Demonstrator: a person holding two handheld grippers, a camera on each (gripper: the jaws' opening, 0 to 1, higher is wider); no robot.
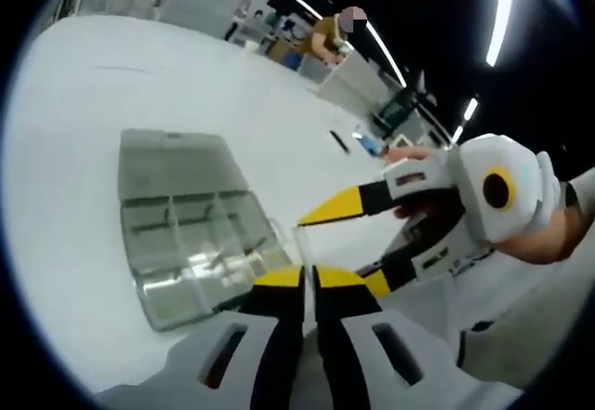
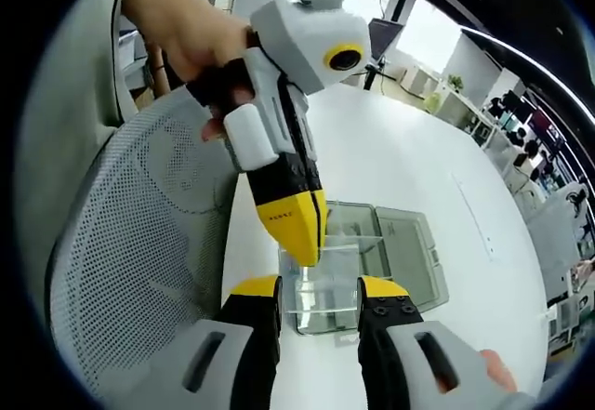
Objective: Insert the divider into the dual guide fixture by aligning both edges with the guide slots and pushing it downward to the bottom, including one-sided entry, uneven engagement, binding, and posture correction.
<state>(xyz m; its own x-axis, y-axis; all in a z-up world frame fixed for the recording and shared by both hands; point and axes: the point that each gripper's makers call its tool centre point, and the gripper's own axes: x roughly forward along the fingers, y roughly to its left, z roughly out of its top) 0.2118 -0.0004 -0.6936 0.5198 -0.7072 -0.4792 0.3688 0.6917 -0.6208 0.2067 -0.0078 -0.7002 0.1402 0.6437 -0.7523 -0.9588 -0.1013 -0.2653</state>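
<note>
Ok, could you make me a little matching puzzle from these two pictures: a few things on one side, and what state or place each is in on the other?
Things:
1. left gripper
2. right gripper
3. clear box
4. mesh chair

States or places:
a. jaws wide apart
b. lid open, lying on the white table
c. jaws pinched on the clear divider
d. grey, beside the table's edge

Pairs: 1-c, 2-a, 3-b, 4-d
</note>
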